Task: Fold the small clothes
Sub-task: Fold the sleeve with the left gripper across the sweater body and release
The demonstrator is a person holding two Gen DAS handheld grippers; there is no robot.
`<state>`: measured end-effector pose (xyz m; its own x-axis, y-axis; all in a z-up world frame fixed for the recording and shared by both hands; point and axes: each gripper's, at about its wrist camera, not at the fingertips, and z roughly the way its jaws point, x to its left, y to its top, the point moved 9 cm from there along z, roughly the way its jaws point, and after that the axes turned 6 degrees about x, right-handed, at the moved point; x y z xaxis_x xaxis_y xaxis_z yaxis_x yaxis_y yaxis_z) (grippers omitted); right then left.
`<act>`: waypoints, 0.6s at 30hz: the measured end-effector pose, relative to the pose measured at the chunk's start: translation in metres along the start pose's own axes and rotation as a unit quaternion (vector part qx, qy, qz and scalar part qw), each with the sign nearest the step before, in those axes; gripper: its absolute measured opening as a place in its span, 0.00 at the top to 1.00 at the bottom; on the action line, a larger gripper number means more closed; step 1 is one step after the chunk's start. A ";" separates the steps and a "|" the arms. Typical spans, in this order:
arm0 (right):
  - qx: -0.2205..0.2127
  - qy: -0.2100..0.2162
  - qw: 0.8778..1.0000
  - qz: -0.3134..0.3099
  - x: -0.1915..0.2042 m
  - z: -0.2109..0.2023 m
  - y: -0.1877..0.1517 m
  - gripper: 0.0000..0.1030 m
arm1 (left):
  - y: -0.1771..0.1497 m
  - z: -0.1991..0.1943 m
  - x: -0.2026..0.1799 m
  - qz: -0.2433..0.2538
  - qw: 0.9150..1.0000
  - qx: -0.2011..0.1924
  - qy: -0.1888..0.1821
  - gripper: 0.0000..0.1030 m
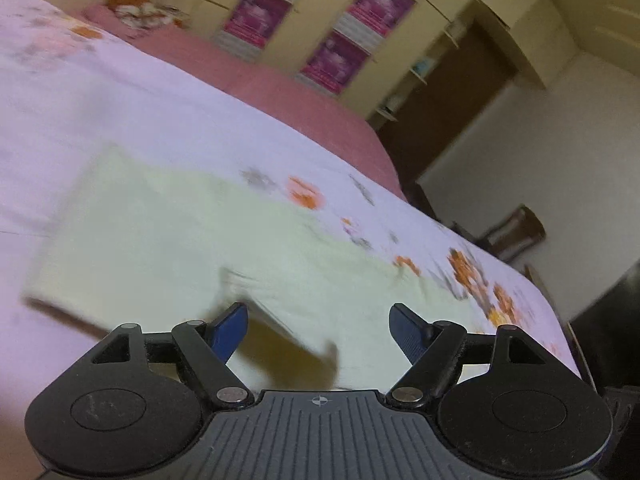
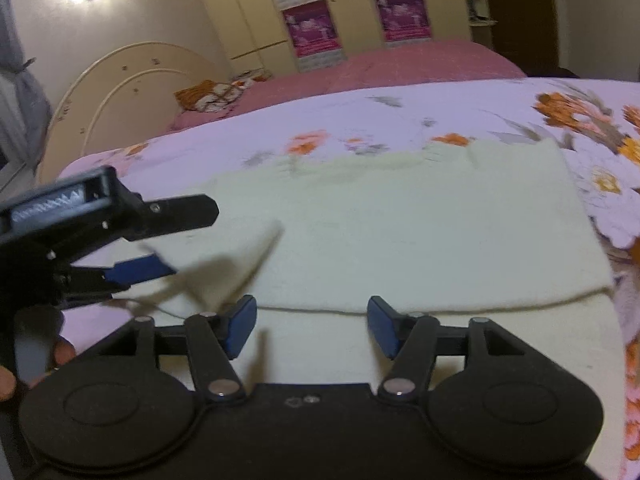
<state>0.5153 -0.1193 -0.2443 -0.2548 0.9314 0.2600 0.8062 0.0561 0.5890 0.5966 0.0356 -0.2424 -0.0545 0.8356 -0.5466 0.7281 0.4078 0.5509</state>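
A pale cream garment lies partly folded on a floral lilac bedsheet, its folded edge running just beyond my right gripper. My right gripper is open and empty, low over the garment's near layer. My left gripper is open, above a loose corner of the same garment. In the right wrist view the left gripper enters from the left, next to a raised flap of the cloth; the blur hides whether they touch.
A pink bedspread covers the far half of the bed, with an orange patterned pillow by the cream headboard. Wardrobes with pink posters stand behind. A dark doorway and a chair are beyond the bed's right end.
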 end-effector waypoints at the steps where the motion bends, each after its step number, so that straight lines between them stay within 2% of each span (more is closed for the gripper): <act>1: 0.000 0.004 1.000 -0.010 0.007 0.001 0.001 0.39 | 0.003 -0.007 0.008 -0.006 1.000 -0.008 0.010 0.26; 4: 0.004 0.013 0.999 -0.044 0.026 0.008 0.001 0.39 | 0.004 -0.026 0.039 -0.015 0.998 -0.030 0.053 0.26; 8: 0.009 0.020 0.997 -0.080 0.049 0.019 0.001 0.39 | 0.001 -0.037 0.070 -0.005 0.993 -0.035 0.113 0.26; 10: 0.008 0.011 0.995 -0.097 0.058 0.027 0.003 0.40 | -0.003 -0.036 0.081 0.002 0.990 -0.033 0.135 0.26; 13: 0.009 -0.016 0.991 -0.132 0.065 0.042 0.006 0.45 | -0.008 -0.044 0.095 0.006 0.988 -0.030 0.150 0.26; 14: 0.012 -0.022 0.990 -0.142 0.066 0.046 0.006 0.52 | -0.010 -0.043 0.097 0.008 0.988 -0.029 0.154 0.26; 15: 0.012 -0.025 0.989 -0.144 0.066 0.049 0.007 0.64 | -0.011 -0.042 0.099 0.011 0.987 -0.030 0.158 0.26; 16: 0.009 -0.027 0.990 -0.142 0.066 0.048 0.008 0.69 | -0.012 -0.041 0.100 0.014 0.986 -0.030 0.161 0.26; 18: -0.004 -0.018 0.993 -0.117 0.061 0.041 0.013 0.91 | -0.012 -0.035 0.100 0.011 0.986 -0.030 0.161 0.26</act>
<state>0.5324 -0.0466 -0.2524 -0.4155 0.9054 0.0869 0.7230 0.2707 0.6356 0.5583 0.1275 -0.2820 -0.2612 0.9141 -0.3102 0.6899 0.4015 0.6023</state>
